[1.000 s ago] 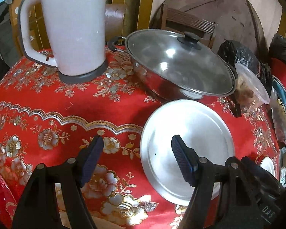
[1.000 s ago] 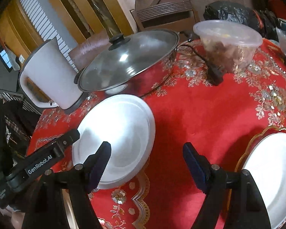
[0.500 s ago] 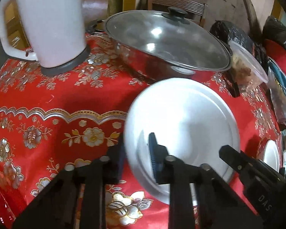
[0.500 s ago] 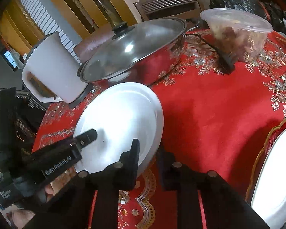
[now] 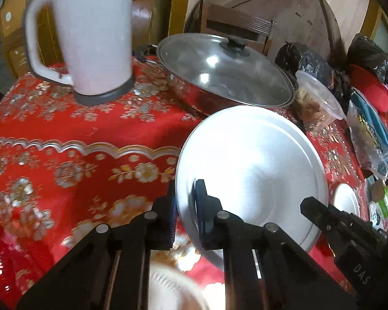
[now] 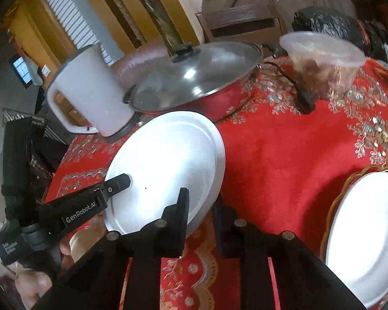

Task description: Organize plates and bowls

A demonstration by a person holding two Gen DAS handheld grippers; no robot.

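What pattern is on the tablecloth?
Red tablecloth with gold and silver flowers; clearest in the left wrist view.

Home dining area, red floral tablecloth (image 5: 64, 139), lidded steel pot (image 5: 225, 75), white kettle (image 5: 95, 33), wooden chair (image 6: 243, 23)

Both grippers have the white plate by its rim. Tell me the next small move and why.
Probably lift it a little higher, keeping it level, then carry it toward the second plate. The left gripper and right gripper are each shut on opposite edges of the white plate, and the lidded pot stands close behind it.
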